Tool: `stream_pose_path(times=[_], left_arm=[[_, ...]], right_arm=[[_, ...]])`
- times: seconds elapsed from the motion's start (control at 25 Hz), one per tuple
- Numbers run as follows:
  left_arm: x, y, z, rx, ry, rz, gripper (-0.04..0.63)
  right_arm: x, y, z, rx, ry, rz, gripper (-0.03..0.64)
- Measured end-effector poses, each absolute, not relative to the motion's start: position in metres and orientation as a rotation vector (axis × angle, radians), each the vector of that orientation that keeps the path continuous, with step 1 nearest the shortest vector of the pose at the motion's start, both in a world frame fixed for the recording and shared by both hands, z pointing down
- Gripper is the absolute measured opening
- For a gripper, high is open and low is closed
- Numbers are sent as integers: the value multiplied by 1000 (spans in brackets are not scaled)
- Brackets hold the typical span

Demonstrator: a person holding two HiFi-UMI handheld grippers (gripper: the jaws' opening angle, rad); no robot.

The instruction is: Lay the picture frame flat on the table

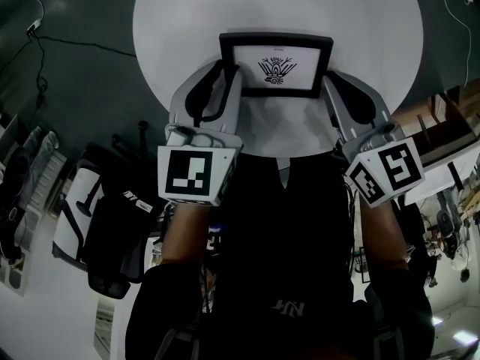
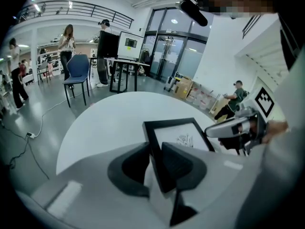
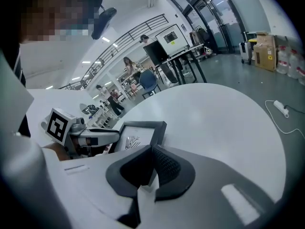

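Round white table (image 1: 187, 21), black picture frame (image 1: 275, 66) with a line drawing on it, near the front edge

The head view looks steeply down from above the person onto the round white table (image 1: 360, 36). The left gripper view sits low, close behind the jaws of the left gripper (image 2: 155, 149), and faces across the table into the hall. The right gripper view does likewise from the right gripper (image 3: 151, 151). All 3 views share the picture frame (image 1: 276, 66) and the table top — each of the 2 gripper views also catches the other gripper.
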State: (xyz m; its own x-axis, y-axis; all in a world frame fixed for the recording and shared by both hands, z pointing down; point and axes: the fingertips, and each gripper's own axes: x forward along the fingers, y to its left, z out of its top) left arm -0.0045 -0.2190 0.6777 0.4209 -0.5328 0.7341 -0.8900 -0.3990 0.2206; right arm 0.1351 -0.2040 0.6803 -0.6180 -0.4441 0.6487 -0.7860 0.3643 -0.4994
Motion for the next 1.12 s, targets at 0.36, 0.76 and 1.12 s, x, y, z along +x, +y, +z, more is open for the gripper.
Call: stream_pose_path(times=[0.36, 0.76, 1.12], left_arm=[[-3, -217, 682, 2049, -1218, 808, 86], [-3, -213, 687, 2013, -1216, 867, 89], [-9, -212, 686, 2004, -1158, 915, 144]], right_arm=[[136, -201, 683, 1110, -2197, 1067, 8], [135, -204, 686, 1123, -2170, 930, 15], [131, -215, 662, 1100, -2167, 819, 23]])
